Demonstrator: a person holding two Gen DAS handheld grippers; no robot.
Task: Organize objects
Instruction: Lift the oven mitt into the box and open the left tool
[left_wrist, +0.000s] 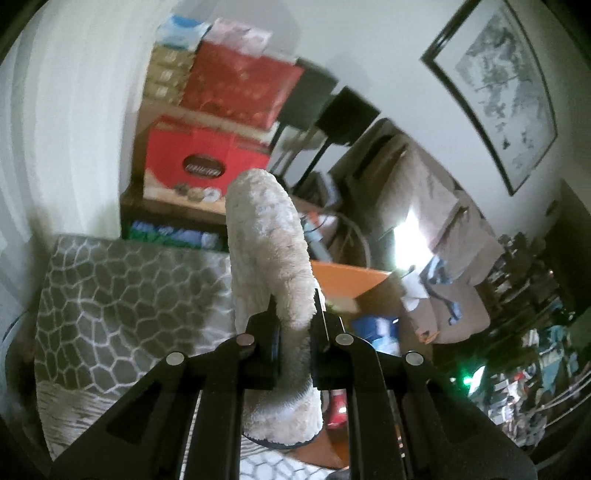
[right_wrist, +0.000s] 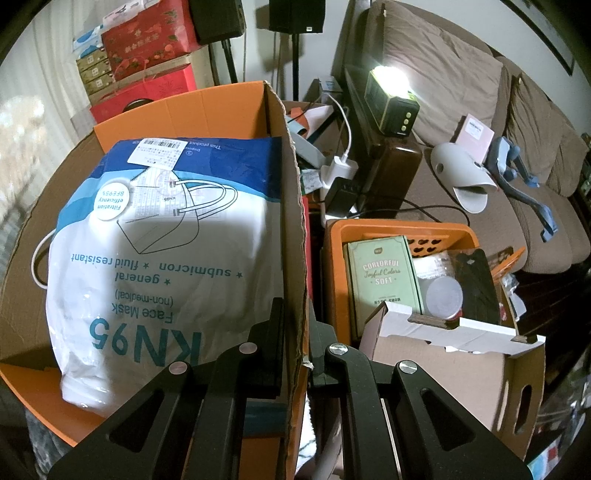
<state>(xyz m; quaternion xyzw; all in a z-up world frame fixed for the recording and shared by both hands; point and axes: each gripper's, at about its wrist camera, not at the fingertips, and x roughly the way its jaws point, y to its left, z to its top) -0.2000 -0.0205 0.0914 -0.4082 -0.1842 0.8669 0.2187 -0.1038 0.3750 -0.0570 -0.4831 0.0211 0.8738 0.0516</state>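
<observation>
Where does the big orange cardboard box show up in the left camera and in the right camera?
Left wrist: orange cardboard box is centre-right, partly behind the fluffy slipper held in the left gripper.
Right wrist: orange cardboard box fills the left half, right gripper clamping its flap.
Shared landmark: red gift boxes by the wall.

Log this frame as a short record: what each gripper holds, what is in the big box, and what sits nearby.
left gripper: shut on fluffy cream slipper, held above grey honeycomb-patterned cushion
right gripper: shut on flap of orange cardboard box
box contents: white-and-blue KN95 face mask bag
beside box: orange plastic basket with pale green tin
on brown sofa: grey slipper
</observation>
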